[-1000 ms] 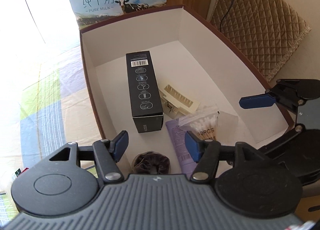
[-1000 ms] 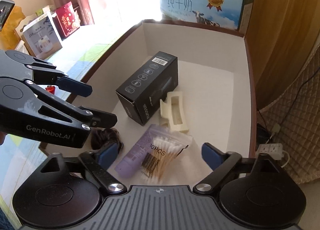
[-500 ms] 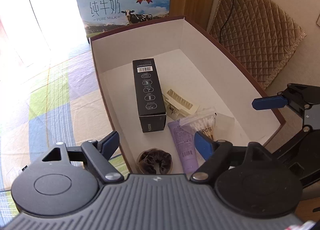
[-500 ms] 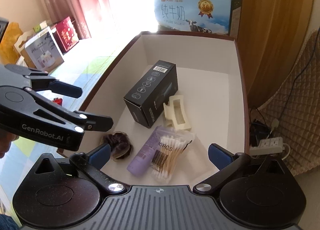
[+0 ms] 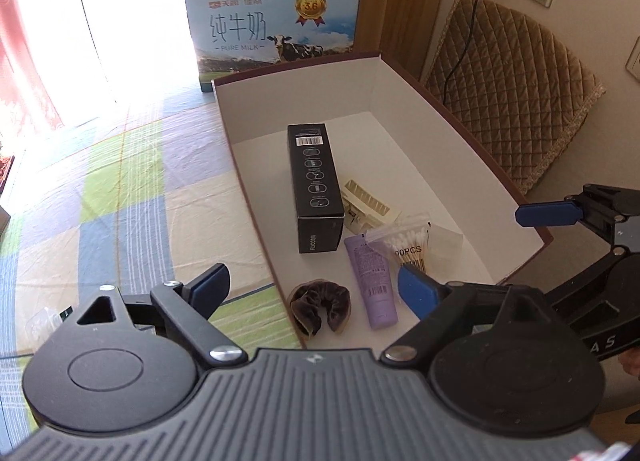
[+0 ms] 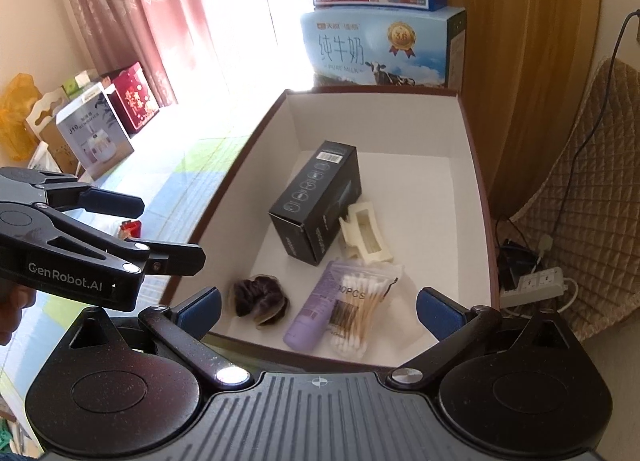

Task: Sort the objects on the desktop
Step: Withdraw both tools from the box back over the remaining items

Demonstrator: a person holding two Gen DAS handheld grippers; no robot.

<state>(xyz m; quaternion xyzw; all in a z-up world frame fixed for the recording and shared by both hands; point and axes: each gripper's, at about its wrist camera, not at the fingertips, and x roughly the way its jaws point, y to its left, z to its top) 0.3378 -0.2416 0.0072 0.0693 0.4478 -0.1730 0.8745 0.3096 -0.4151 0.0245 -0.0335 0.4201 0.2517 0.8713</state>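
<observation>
While empty, scrunchie (image 5: 321, 307) inside box (image 5: 460, 133)

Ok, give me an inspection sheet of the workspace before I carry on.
Surface: checked tablecloth, creased.
Job's things: black carton, cream hair claw, purple tube, cotton swab bag and dark scrunchie all lie inside the open box.
Clutter: milk cartons, gift boxes.
Grippers: left gripper opening, nothing between; right gripper open, empty.
Cables: power strip and cords, floor right.
Surroundings: curtain, quilted cushion.
</observation>
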